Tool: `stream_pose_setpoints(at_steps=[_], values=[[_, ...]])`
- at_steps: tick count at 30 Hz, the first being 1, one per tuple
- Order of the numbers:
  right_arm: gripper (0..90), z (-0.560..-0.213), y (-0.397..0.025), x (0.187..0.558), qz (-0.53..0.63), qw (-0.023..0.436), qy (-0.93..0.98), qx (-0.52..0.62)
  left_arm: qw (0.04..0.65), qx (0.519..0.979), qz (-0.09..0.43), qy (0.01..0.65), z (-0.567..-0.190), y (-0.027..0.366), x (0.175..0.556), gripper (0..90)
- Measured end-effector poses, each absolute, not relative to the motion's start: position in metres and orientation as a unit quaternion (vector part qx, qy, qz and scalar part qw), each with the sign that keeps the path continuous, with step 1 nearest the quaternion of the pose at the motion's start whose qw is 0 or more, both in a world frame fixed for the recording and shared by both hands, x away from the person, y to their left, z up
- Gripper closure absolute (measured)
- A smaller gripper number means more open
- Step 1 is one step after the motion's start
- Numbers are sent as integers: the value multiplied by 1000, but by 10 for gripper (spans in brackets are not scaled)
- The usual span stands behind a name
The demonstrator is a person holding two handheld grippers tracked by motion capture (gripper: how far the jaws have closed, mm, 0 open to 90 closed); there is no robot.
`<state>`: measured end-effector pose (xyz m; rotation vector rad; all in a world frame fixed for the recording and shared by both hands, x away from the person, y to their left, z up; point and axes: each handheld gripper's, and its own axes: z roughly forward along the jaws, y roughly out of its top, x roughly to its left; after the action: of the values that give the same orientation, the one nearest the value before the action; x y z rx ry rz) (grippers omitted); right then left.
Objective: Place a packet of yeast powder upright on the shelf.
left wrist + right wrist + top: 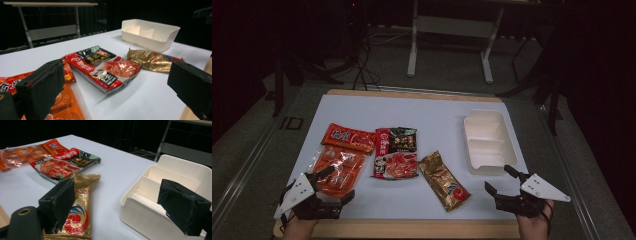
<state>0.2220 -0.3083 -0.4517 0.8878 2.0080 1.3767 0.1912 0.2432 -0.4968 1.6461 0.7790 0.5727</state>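
From the high view, the left gripper [330,186] sits at the near left corner of the tabletop [437,115], jaws spread apart and holding nothing, with one jaw tip over the near end of the clear orange pack [338,171]. The right gripper [502,179] is over at the near right corner, jaws also wide apart and empty, just near of the white tray [472,142], which lies along the right edge. The gold packet [443,180] lies tilted between the two grippers, close to the near edge. Past it, mid-table, there's a red and black packet [395,151], and an orange-red packet [348,137] lies over the far end of the clear orange pack.

Left gripper view: the jaws stand well apart with bare table between them. The clear orange pack [63,105] is right under the left-hand jaw, the red and black packet [105,67] is straight ahead, the gold packet [150,60] is beyond it, and the white tray [150,37] is farther back.

Right gripper view: jaws open again, nothing gripped. The gold packet [80,210] lies beside and below one jaw, the white tray [147,217] sits under the other. You can see dividers inside the tray. The other packets are off toward the far left.
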Motion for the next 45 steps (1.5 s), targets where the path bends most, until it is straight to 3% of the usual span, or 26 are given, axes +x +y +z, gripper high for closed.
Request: stream_pose_setpoints(at_steps=[16,22,30,35,45], values=[[131,-454,-307,230,474,278,765,335,597,698,231,322,-495,235,191,16],[132,-453,-294,226,469,243,788,316,596,702,229,316,-495,231,195,16],[126,-443,-285,234,472,231,792,310,599,707,215,309,-499,231,200,17],[133,-429,-275,237,469,255,792,297,605,701,214,312,-498,232,196,16],[122,-418,-262,257,468,232,801,294,605,700,210,316,-498,233,197,17]])
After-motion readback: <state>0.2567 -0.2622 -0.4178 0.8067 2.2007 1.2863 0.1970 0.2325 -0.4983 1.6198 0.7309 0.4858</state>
